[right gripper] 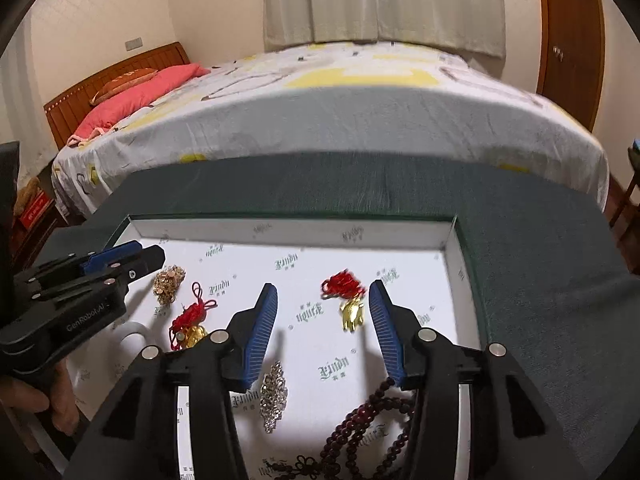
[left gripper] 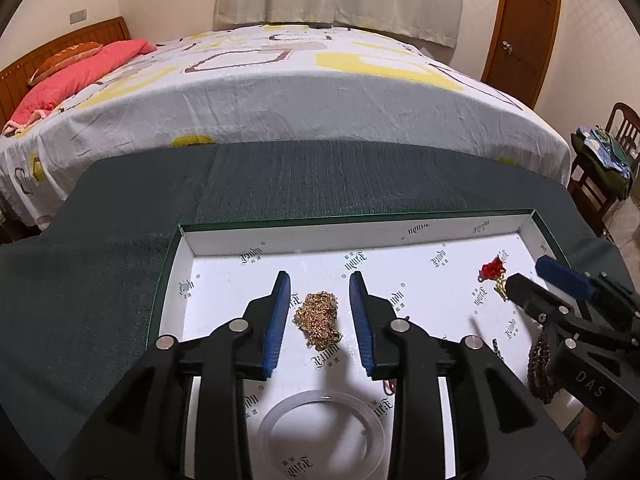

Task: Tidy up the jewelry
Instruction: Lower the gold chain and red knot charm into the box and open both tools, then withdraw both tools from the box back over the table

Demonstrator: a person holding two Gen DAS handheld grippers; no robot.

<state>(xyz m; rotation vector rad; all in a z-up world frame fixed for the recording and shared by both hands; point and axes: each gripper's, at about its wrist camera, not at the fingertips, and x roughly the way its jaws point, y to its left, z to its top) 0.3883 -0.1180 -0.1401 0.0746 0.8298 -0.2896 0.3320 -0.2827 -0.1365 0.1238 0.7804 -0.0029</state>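
A shallow white tray (left gripper: 188,240) with a green rim lies on a dark green cloth. My left gripper (left gripper: 319,286) is open, its blue pads either side of a heap of gold chain (left gripper: 320,318), which also shows in the right wrist view (right gripper: 169,283). A clear bangle (left gripper: 322,430) lies below it. My right gripper (right gripper: 323,300) is open beside a gold charm with a red knot (right gripper: 349,300), also visible in the left wrist view (left gripper: 491,274). A second red-knot gold charm (right gripper: 192,322), a rhinestone piece (right gripper: 274,396) and dark red beads (right gripper: 360,428) lie in the tray.
The green cloth (left gripper: 120,240) covers the table (right gripper: 540,280) around the tray. A bed with a patterned sheet (left gripper: 300,100) stands just behind it. A wooden chair with clothes (left gripper: 604,160) is at the right, a wooden door (left gripper: 520,20) behind.
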